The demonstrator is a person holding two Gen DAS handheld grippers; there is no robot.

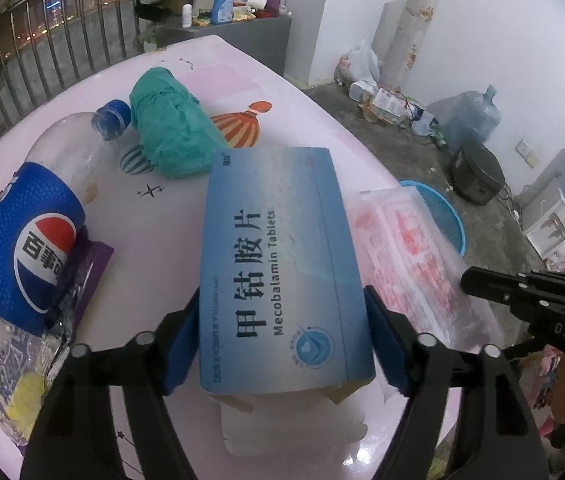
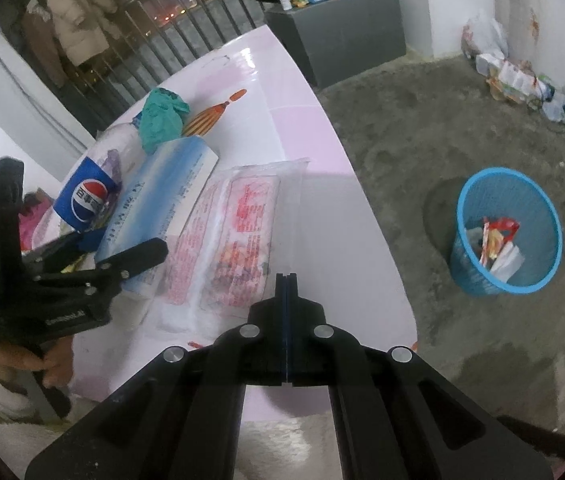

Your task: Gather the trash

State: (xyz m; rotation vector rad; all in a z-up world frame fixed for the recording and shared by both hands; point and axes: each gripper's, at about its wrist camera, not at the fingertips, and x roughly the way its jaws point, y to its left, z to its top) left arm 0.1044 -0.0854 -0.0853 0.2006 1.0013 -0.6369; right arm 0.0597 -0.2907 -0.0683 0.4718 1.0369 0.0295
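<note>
Table top (image 1: 170,216): glossy, smooth pink surface. Medicine box (image 1: 278,248): smooth cardboard, slight sheen. Pepsi bottle (image 1: 42,216): clear plastic, shiny label. Green bundle (image 1: 170,128): crinkled, matt. Wrapper (image 2: 238,236) at table edge: clear film. Basket (image 2: 538,208): blue plastic mesh. Floor (image 2: 402,120): rough concrete.

We lose the Pepsi bottle (image 1: 38,216) base at the left frame edge. The medicine box (image 1: 278,268) hides part of the clear wrapper (image 1: 406,264) and the bin (image 1: 442,216). Bin contents (image 2: 498,248) are too blurred to identify. Wrapper print is illegible.
</note>
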